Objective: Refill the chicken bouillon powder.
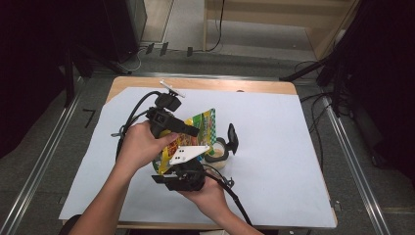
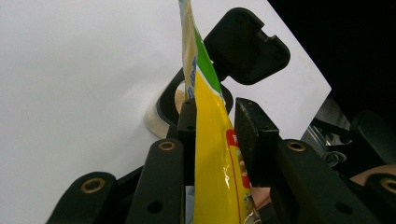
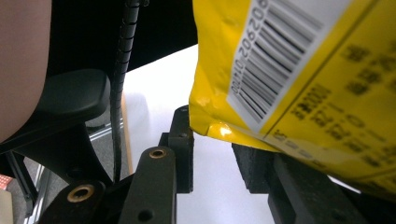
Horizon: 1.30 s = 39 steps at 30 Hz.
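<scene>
A yellow and green snack bag (image 1: 203, 125) (image 2: 212, 154) (image 3: 303, 70) is held tilted over a small round container (image 1: 219, 155) (image 2: 166, 100). The container's black flip lid (image 1: 232, 138) (image 2: 245, 46) stands open, and pale contents show inside. My left gripper (image 1: 195, 131) (image 2: 215, 109) comes in from the left and is shut on the bag, which fills the space between its pads. My right gripper (image 1: 178, 166) (image 3: 210, 126) sits under the bag's lower end. Its jaws stand apart, the bag's barcode corner hangs between their tips, and the bag's bottom edge lies over the right jaw.
A large white paper sheet (image 1: 274, 147) covers the wooden table (image 1: 195, 83), bare to the right and in front. Black cables (image 1: 134, 115) trail from both grippers across the left side. Dark stands and floor rails (image 1: 352, 161) surround the table.
</scene>
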Each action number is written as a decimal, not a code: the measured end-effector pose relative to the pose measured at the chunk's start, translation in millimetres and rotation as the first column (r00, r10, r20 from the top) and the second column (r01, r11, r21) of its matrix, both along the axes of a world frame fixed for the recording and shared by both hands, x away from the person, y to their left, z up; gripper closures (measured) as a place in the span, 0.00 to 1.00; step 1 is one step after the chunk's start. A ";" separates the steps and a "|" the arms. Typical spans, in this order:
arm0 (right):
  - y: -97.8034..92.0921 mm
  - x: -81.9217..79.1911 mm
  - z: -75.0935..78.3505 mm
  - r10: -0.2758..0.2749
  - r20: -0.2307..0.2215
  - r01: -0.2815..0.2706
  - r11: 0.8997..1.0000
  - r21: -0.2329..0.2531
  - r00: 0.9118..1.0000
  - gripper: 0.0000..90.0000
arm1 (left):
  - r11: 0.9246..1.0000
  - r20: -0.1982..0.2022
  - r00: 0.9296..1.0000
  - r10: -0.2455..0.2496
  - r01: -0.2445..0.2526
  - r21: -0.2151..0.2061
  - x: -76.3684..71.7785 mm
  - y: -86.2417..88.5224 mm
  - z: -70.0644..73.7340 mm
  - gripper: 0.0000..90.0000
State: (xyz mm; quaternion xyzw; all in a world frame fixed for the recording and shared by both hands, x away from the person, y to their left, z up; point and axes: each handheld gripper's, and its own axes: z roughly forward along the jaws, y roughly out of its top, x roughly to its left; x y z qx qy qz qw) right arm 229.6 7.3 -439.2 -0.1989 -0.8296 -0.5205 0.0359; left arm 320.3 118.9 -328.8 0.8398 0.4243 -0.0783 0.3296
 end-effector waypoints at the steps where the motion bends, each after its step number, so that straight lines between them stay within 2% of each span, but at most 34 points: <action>1: 0.0 -0.3 0.2 0.001 -0.005 -0.001 1.000 0.000 1.000 0.79 | 1.000 -0.001 1.000 0.000 0.000 -0.001 0.1 0.0 0.0 0.81; 13: -1.2 -1.3 0.7 -0.007 0.013 0.007 1.000 -0.004 1.000 0.80 | 1.000 -0.010 1.000 -0.002 0.001 -0.008 4.5 0.4 -1.8 0.81; 30: -3.4 -1.8 0.9 -0.019 0.006 0.019 1.000 0.004 1.000 0.80 | 1.000 -0.004 1.000 -0.011 0.011 -0.007 5.0 -4.0 -0.5 0.81; 39: -3.9 -1.2 2.5 -0.026 0.026 0.026 1.000 -0.005 0.999 0.81 | 1.000 -0.002 1.000 -0.003 0.003 -0.016 7.2 -3.6 -0.4 0.81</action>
